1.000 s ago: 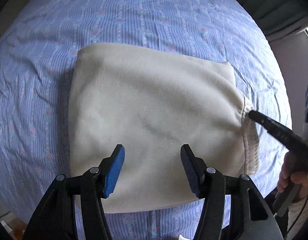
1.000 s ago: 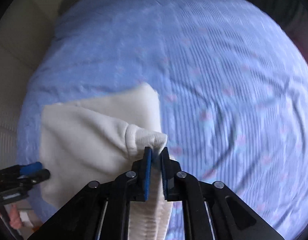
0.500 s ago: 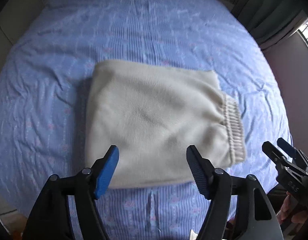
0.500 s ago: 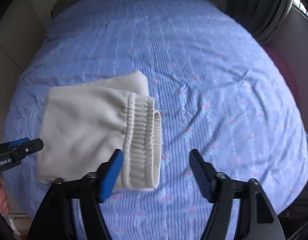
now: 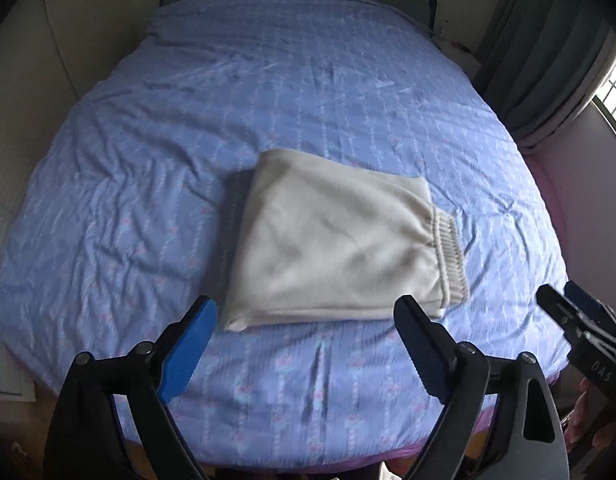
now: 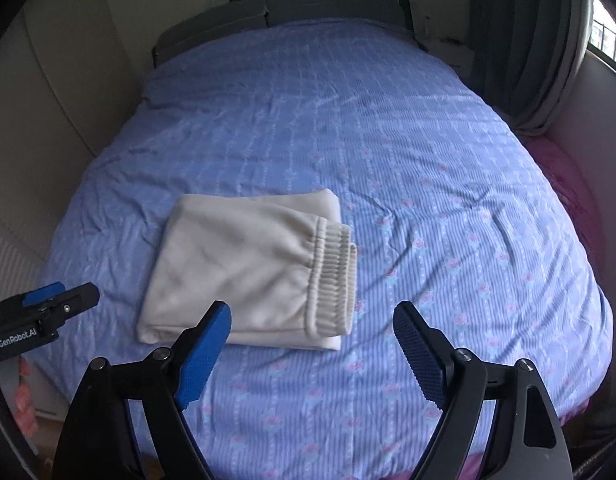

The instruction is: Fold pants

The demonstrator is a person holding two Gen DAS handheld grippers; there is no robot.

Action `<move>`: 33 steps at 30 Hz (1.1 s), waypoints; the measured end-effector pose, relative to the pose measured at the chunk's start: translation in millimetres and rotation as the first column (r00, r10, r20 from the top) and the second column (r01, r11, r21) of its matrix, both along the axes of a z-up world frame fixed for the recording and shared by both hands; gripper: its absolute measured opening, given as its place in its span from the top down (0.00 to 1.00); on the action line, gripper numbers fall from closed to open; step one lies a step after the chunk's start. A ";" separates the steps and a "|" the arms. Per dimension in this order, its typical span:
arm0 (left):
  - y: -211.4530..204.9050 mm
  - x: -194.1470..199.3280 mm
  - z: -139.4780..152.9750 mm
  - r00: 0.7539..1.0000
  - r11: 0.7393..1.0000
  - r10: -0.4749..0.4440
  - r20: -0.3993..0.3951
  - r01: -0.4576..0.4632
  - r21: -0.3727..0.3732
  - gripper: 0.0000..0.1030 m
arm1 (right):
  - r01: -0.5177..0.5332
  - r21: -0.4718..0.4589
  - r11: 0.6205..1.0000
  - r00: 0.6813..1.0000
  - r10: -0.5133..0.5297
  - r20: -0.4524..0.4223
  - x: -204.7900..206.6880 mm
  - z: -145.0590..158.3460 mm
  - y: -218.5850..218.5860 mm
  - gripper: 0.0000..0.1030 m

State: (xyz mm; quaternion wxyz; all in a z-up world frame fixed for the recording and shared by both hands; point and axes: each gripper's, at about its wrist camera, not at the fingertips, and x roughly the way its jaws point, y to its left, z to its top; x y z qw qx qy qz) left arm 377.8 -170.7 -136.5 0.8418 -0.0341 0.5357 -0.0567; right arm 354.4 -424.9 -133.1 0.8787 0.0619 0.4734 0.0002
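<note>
A: Where are the pants seen?

B: They are laid as a folded cream bundle on the bedspread, toward its near edge, with the ribbed waistband turned to the right side of the bundle.

A: How are the jaws held?

B: The left gripper is spread wide, nothing between its pads. The right gripper has likewise just been opened; it is empty, held clear of the bundle on its near side.

A: What could be spoiled from here?

B: The fold looks finished. If an open finger were dragged across the near edge, the top layer could be pulled askew, or the bundle could be nudged toward the bedspread's edge.
</note>
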 end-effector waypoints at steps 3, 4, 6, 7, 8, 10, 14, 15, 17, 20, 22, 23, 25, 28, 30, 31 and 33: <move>15.8 -9.3 3.4 1.000 1.000 -0.006 0.010 0.006 0.006 0.06 | 0.026 0.010 1.000 1.000 -0.027 0.013 -13.1 6.3 11.0 0.15; 22.3 -12.2 4.6 1.000 1.000 -0.009 0.015 0.009 0.002 0.04 | 0.034 0.016 0.999 0.999 -0.034 0.020 -17.1 7.8 15.1 0.14; 33.4 -17.1 6.7 1.000 1.000 -0.024 0.020 0.024 -0.010 0.03 | 0.062 0.028 0.998 0.998 -0.063 0.033 -26.5 10.6 25.3 0.10; 38.7 -18.8 7.7 0.999 0.999 -0.040 0.020 0.040 -0.011 0.02 | 0.068 0.035 0.997 0.997 -0.069 0.035 -29.4 11.1 28.7 0.09; 45.4 -21.1 9.0 0.998 0.998 -0.062 0.025 0.062 -0.003 0.02 | 0.079 0.045 0.996 0.996 -0.081 0.035 -34.1 11.3 34.6 0.09; 55.7 -24.8 10.7 0.995 0.996 -0.090 0.042 0.089 0.014 0.02 | 0.090 0.076 0.993 0.995 -0.093 0.040 -43.1 10.3 46.5 0.09; 77.0 -27.5 10.6 0.988 0.989 -0.142 0.057 0.140 0.044 0.02 | 0.177 0.160 0.971 0.982 -0.186 0.045 -59.6 0.1 60.2 0.09; 82.8 -26.3 8.7 0.986 0.987 -0.157 0.055 0.154 0.050 0.02 | 0.199 0.181 0.963 0.977 -0.210 0.040 -62.7 -4.1 60.9 0.09; 90.4 -23.4 3.8 0.983 0.983 -0.173 0.058 0.169 0.069 0.02 | 0.263 0.244 0.933 0.960 -0.279 0.030 -71.1 -17.7 63.1 0.09; 99.4 -18.2 -7.3 0.983 0.980 -0.170 0.070 0.161 0.118 0.02 | 0.317 0.291 0.902 0.944 -0.330 -0.004 -74.5 -38.1 66.0 0.09; 100.8 -14.8 -14.7 0.982 0.977 -0.175 0.074 0.163 0.137 0.02 | 0.342 0.327 0.881 0.936 -0.350 -0.034 -72.1 -52.3 65.0 0.09; 100.4 -13.2 -18.4 0.982 0.976 -0.174 0.074 0.162 0.148 0.02 | 0.345 0.353 0.870 0.934 -0.354 -0.041 -70.4 -60.0 63.6 0.09; 98.3 -7.8 -27.3 0.983 0.976 -0.166 0.074 0.153 0.158 0.02 | 0.369 0.365 0.855 0.926 -0.372 -0.064 -65.4 -73.8 58.1 0.09; 90.2 2.7 -42.2 0.980 0.971 -0.175 0.092 0.156 0.180 0.02 | 0.450 0.410 0.793 0.885 -0.456 -0.088 -56.9 -96.9 38.2 0.09; 81.7 12.6 -54.2 0.981 0.966 -0.170 0.094 0.147 0.213 0.02 | 0.490 0.431 0.758 0.861 -0.497 -0.104 -49.0 -113.3 26.3 0.09; 76.9 17.0 -60.3 0.982 0.965 -0.168 0.090 0.146 0.216 0.02 | 0.497 0.432 0.752 0.856 -0.506 -0.104 -43.3 -118.9 21.7 0.09; 68.1 24.7 -70.5 0.983 0.967 -0.164 0.083 0.144 0.208 0.02 | 0.504 0.435 0.746 0.852 -0.512 -0.108 -29.2 -135.4 14.0 0.08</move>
